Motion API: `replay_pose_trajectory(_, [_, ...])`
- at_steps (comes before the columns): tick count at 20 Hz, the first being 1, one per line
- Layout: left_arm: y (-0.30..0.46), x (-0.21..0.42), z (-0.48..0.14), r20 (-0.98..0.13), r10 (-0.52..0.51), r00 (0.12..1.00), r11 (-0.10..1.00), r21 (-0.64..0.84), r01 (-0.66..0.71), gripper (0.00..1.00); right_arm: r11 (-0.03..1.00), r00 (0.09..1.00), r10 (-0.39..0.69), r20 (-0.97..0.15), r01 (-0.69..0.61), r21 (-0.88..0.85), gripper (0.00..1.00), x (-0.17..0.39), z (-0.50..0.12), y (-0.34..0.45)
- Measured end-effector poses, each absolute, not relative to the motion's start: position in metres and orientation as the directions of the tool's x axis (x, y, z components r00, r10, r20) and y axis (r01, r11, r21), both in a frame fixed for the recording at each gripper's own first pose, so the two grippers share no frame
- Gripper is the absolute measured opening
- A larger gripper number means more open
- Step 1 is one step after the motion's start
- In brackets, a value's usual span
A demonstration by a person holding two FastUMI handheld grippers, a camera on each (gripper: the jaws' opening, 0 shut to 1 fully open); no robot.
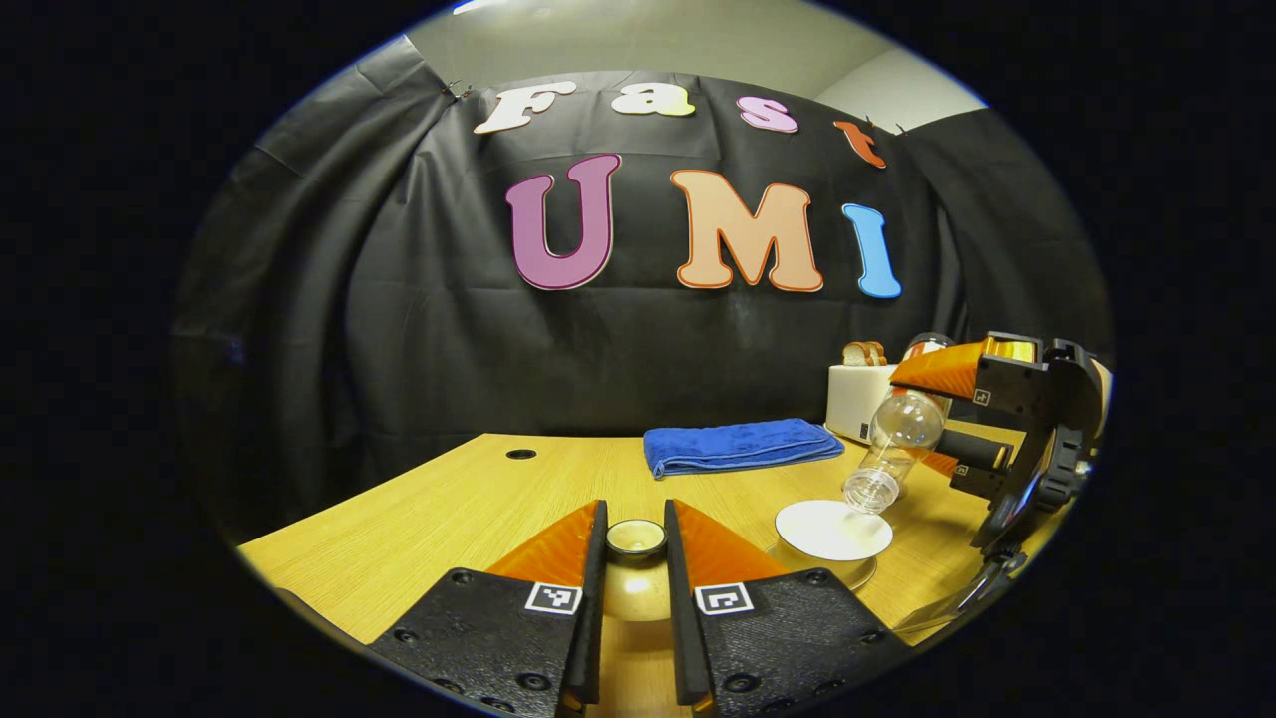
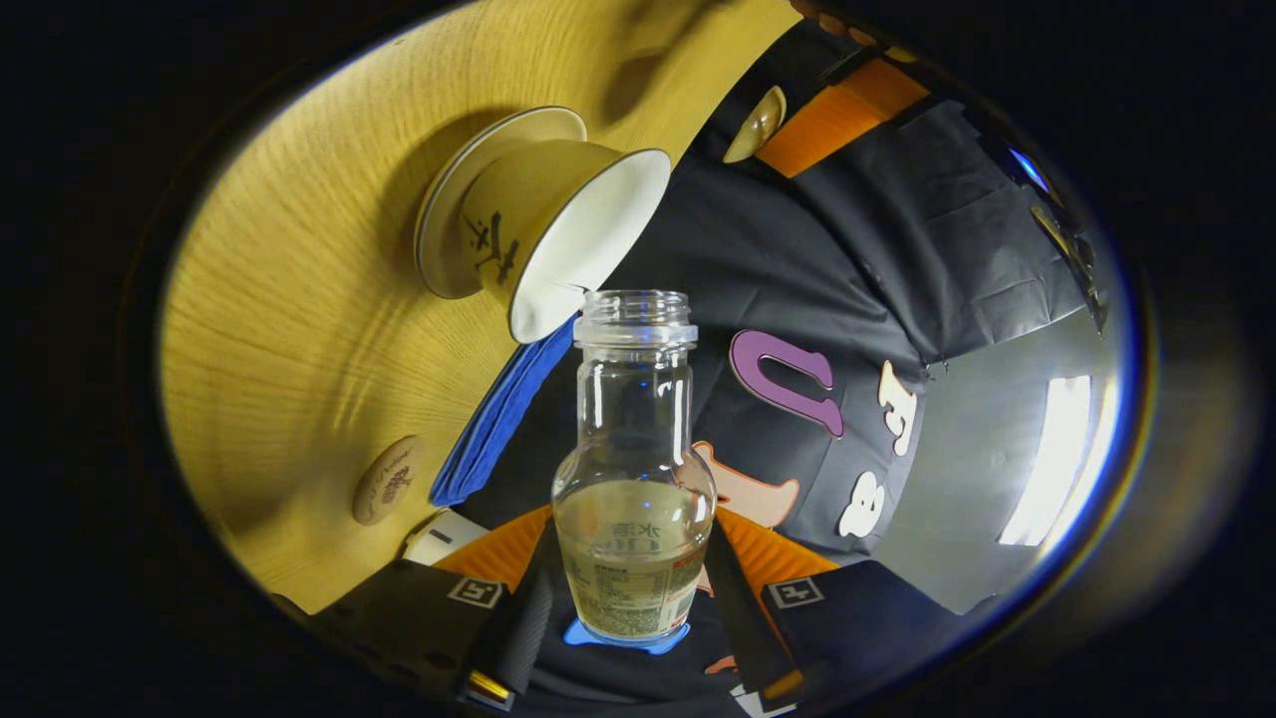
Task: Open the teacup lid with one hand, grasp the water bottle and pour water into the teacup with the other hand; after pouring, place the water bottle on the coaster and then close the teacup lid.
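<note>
both views are evenly lit and sharp at centre, with fisheye bending toward the rims. in the right gripper view a ceiling light (image 2: pixel 1057 459) glares at three o'clock, and the teacup (image 2: pixel 558 224) shadows the surface (image 2: pixel 299 329).

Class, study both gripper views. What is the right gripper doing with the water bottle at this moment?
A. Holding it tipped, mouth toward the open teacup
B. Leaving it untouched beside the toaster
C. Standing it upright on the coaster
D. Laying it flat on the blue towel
A: in the left gripper view the right gripper holds the water bottle tilted with its mouth down over the open teacup, while the left gripper holds the teacup lid.
</note>
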State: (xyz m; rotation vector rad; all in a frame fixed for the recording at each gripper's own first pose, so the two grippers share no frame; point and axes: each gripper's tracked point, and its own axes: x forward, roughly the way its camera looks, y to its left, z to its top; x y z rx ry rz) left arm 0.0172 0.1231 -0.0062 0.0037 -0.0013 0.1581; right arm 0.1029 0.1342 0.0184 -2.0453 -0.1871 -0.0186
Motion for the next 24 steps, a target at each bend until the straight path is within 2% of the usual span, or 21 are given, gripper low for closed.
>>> replay_pose_trajectory(1, [0.123,0.017,-0.006,0.002,0.158,0.987,0.987,0.004,-0.158,0.27,-0.393,0.992,0.101,0.073,0.108,-0.913,0.82,0.104,0.013,0.129])
replay_pose_trajectory(6, [0.123,0.018,-0.007,0.002,0.158,0.987,0.987,0.004,-0.158,0.27,-0.108,0.999,0.049,0.020,0.026,-0.994,0.80,0.100,0.000,0.111])
replay_pose_trajectory(7, [0.122,0.017,-0.006,0.002,0.158,0.987,0.987,0.004,-0.158,0.27,-0.041,0.999,0.043,0.012,0.014,-0.999,0.83,0.100,-0.001,0.111])
replay_pose_trajectory(11, [0.122,0.017,-0.006,0.001,0.158,0.987,0.987,0.004,-0.158,0.27,0.195,1.000,0.017,-0.015,-0.019,-0.981,0.81,0.096,-0.007,0.098])
replay_pose_trajectory(13, [0.123,0.017,-0.007,0.001,0.158,0.988,0.988,0.004,-0.158,0.27,0.325,1.000,-0.001,-0.025,-0.023,-0.945,0.78,0.096,-0.003,0.090])
replay_pose_trajectory(18, [0.122,0.017,-0.006,0.001,0.158,0.988,0.988,0.004,-0.158,0.27,0.564,0.999,-0.047,-0.017,0.013,-0.826,0.81,0.101,0.018,0.061])
replay_pose_trajectory(22, [0.123,0.016,-0.006,0.001,0.157,0.988,0.988,0.004,-0.157,0.27,0.766,0.997,-0.066,-0.041,0.025,-0.642,0.83,0.116,0.027,0.035])
replay_pose_trajectory(24, [0.123,0.016,-0.007,0.001,0.157,0.988,0.988,0.004,-0.157,0.27,0.831,0.996,-0.075,-0.057,0.031,-0.555,0.79,0.127,0.028,0.028])
